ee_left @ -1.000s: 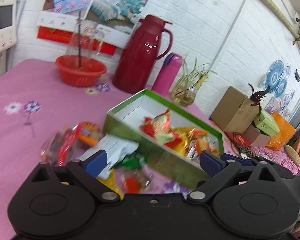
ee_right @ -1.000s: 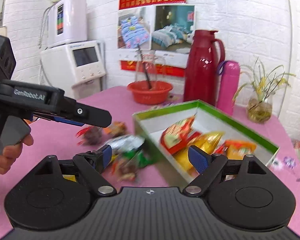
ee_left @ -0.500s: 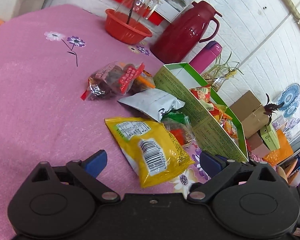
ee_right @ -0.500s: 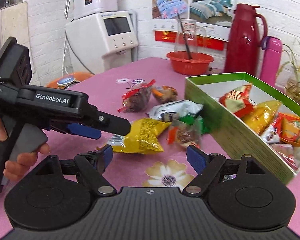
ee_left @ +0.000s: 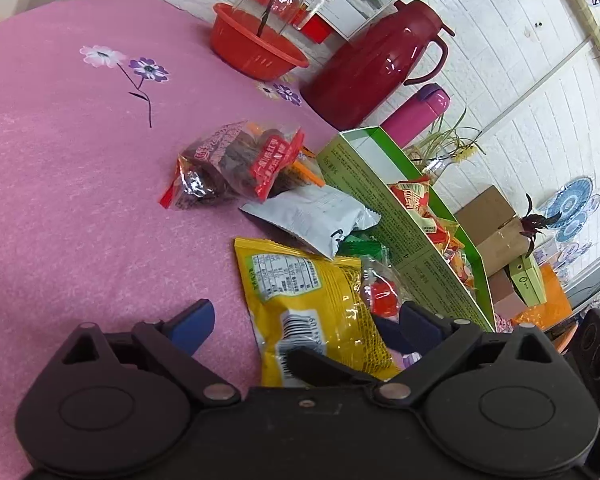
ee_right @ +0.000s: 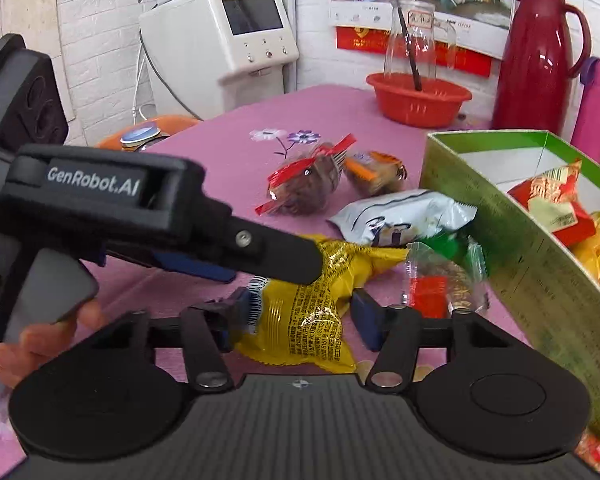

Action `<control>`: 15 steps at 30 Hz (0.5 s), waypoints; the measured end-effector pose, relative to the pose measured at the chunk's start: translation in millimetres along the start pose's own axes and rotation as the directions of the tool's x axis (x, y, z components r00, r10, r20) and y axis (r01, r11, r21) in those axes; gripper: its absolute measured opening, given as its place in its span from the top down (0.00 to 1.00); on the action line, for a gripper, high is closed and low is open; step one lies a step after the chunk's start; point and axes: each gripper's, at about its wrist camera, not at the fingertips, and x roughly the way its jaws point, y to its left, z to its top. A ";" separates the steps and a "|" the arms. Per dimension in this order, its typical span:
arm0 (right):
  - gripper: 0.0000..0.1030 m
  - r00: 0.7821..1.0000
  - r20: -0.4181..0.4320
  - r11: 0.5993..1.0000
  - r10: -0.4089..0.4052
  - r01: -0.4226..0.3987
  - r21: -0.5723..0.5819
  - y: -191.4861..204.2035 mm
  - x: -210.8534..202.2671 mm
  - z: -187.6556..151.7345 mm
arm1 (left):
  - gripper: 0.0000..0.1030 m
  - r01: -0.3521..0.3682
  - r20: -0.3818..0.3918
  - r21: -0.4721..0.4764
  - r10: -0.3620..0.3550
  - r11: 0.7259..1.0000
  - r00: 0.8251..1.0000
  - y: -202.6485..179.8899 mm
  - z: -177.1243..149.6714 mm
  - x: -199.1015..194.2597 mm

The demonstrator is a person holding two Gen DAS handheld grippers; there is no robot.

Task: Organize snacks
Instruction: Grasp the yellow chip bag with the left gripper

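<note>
I have both grippers low over the pink flowered tablecloth (ee_left: 60,184), pointed at the loose snacks beside the green cardboard box (ee_right: 512,240). My right gripper (ee_right: 296,318) has just been closing its jaws, and the crinkly yellow foil snack bag (ee_right: 304,312) lies between the blue pads (ee_right: 362,312); they look close against the bag's two sides, but I cannot tell if they already press it. My left gripper (ee_left: 300,324) stands wide open, w/ the same yellow bag (ee_left: 308,304) lying flat between its fingers, not gripped; one black finger of the right gripper reaches across the bag's barcode end. In the right wrist view the left gripper's upper finger (ee_right: 276,256) lies over the bag's far end, and a hand (ee_right: 40,332) holds its handle. Next to the yellow bag, toward the box, are a small clear packet w/ a red label (ee_right: 440,280), a silver-white foil packet (ee_right: 400,216) and a clear bag of dark dried fruit (ee_right: 308,188). The box already has red and yellow packets (ee_right: 556,204) inside.
</note>
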 end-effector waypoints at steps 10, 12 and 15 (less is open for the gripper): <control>0.30 0.999 -0.011 0.999 0.043 -0.043 -0.020 14.1 -22.3 -18.9 | 0.00 0.040 -0.055 0.064 -0.036 0.997 0.998 -14.4 -19.3 -2.4; 0.30 0.999 -0.015 0.999 0.050 -0.050 -0.019 15.5 -29.3 -23.8 | 0.01 0.040 -0.068 0.089 -0.034 0.995 0.997 -18.3 -26.7 -6.1; 0.30 0.998 -0.023 0.998 0.061 -0.061 -0.020 18.0 -39.6 -31.5 | 0.07 0.049 -0.091 0.112 -0.038 0.993 0.995 -22.0 -37.9 -12.7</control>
